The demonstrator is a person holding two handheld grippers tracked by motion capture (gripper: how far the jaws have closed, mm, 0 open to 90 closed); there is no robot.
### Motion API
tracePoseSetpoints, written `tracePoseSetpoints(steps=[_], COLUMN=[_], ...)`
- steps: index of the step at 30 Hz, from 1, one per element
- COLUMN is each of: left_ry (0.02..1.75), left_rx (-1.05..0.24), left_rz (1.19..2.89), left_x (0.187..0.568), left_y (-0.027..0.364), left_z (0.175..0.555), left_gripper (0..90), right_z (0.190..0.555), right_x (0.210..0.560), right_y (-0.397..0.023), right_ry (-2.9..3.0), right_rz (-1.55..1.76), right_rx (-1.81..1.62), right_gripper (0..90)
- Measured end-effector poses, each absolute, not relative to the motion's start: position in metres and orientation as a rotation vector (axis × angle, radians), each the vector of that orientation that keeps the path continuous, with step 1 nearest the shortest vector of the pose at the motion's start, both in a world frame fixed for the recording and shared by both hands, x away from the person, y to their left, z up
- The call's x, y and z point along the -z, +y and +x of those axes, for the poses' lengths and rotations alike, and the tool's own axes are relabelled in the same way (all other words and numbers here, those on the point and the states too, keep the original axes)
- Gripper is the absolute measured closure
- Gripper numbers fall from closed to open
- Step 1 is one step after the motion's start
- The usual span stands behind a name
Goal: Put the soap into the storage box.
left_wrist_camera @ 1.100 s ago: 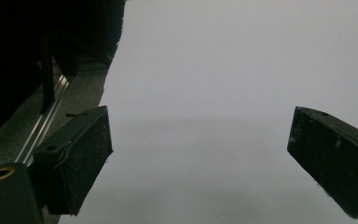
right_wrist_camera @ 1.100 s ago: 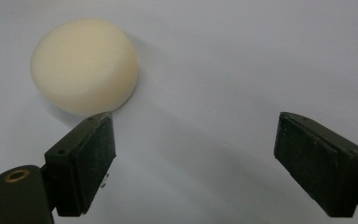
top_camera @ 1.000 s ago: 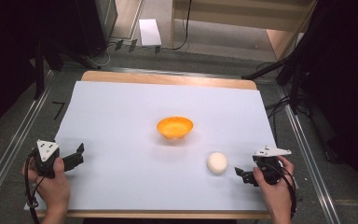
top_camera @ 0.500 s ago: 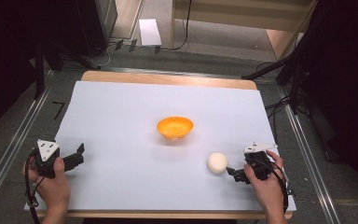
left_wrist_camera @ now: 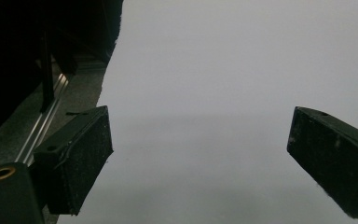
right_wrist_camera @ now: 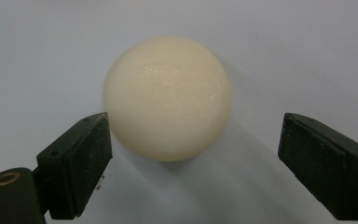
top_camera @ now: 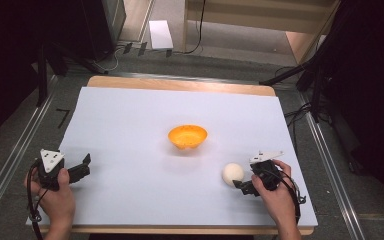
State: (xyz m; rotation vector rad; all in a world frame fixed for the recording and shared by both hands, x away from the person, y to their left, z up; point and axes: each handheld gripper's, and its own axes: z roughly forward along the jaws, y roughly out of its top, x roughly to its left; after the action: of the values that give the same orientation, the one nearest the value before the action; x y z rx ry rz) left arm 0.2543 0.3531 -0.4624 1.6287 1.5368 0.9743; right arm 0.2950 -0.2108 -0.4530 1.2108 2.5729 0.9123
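Right gripper [top_camera: 243,186] sits near the table's front right corner with its black jaws spread wider than the smooth, cream-white matte ball [right_wrist_camera: 167,98], which lies just ahead of the tips and has not yet been clamped; the jaws have just been narrowing slightly. Bare pale-blue table cover [top_camera: 130,120] surrounds the ball, the orange plastic bowl [top_camera: 187,136] stands well apart, and the left gripper [top_camera: 82,167] hangs open near the left edge.

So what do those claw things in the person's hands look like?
Each claw, the left claw and the right claw, is black, with two flat, blocky jaws faced with dark rough pads. A pale grey three-cornered plate with small dots sits on top of each one. A thin black cable trails from each by the wrist. A small brass-coloured ring shows near one jaw's base.
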Motion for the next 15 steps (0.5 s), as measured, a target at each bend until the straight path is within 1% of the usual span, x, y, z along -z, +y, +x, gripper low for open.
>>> tracePoseSetpoints(steps=[15], left_ry=[1.536], left_rx=[-0.97], left_rz=[1.634], left_x=[0.462], left_y=[0.354], left_z=[0.255], left_gripper=[6.9], right_z=[0.303], right_x=[0.464], right_y=[-0.182], right_ry=[2.618], right_rz=[1.164], right_rx=[-0.855], right_gripper=[20.6])
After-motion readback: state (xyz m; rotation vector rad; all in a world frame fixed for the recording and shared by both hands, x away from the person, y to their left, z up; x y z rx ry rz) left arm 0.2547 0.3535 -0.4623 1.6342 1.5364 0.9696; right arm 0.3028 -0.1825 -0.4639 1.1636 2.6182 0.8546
